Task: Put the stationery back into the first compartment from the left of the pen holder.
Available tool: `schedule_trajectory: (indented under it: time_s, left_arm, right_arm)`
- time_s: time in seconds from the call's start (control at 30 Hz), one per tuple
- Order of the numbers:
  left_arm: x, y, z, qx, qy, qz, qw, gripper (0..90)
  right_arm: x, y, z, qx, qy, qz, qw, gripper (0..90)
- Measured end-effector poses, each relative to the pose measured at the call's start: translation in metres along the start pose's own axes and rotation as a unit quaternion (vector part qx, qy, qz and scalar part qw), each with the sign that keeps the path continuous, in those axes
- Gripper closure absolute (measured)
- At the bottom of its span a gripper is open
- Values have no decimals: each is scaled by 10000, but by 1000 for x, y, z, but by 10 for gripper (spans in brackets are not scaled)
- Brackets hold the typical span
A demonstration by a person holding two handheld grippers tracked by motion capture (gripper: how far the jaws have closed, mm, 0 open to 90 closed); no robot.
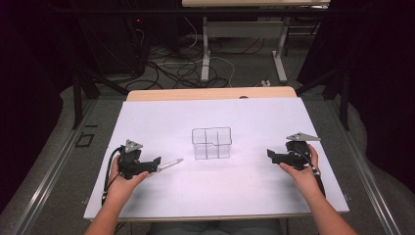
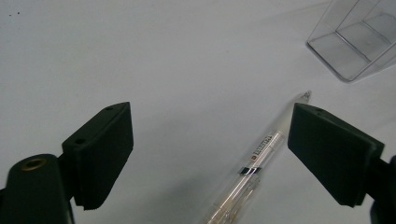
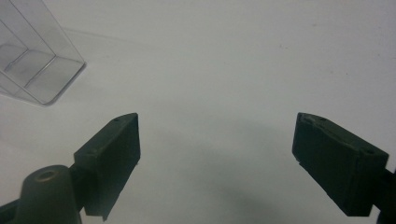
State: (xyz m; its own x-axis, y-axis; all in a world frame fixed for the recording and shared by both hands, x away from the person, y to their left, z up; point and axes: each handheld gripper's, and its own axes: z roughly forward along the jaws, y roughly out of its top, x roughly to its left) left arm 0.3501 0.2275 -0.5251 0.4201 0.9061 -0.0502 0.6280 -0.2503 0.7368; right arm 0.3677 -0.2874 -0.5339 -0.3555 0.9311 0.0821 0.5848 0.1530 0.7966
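The clear pen (image 2: 254, 170) lies between the wide-open, empty left gripper's (image 2: 210, 154) jaws, tip aimed at the clear organizer (image 1: 211, 143); right gripper (image 3: 217, 161) gapes empty beyond it

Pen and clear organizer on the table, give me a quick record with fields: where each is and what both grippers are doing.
pen: lying flat on the white table, between the left gripper's jaws, ungripped
organizer: clear, divided, upright at table centre, looks empty
left gripper: open, around the pen
right gripper: open, nothing between its jaws
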Motion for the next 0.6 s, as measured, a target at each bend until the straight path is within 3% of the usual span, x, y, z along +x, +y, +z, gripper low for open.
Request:
schedule_trajectory:
  time_s: [0.1, 0.2, 0.33, 0.53, 0.6]
  left_arm:
    - [-1, 2, -1, 80, -40, 67, 9999, 156]
    - [-3, 4, 1, 158, 48, 292, 9994, 157]
    - [-8, 6, 4, 333, -19, 536, 9980, 164]
    - [-16, 18, 7, 529, -276, 847, 9946, 248]
    - [-21, 23, 7, 608, -336, 1053, 9920, 294]
  right_arm:
    - [1, 1, 0, -18, 3, -16, 10000, 148]
    - [1, 1, 0, -20, 32, -58, 10000, 149]
    - [2, 1, 0, -24, 31, -78, 10000, 149]
    - [3, 1, -1, -19, 56, -73, 10000, 150]
    - [3, 1, -1, -26, 66, -70, 10000, 150]
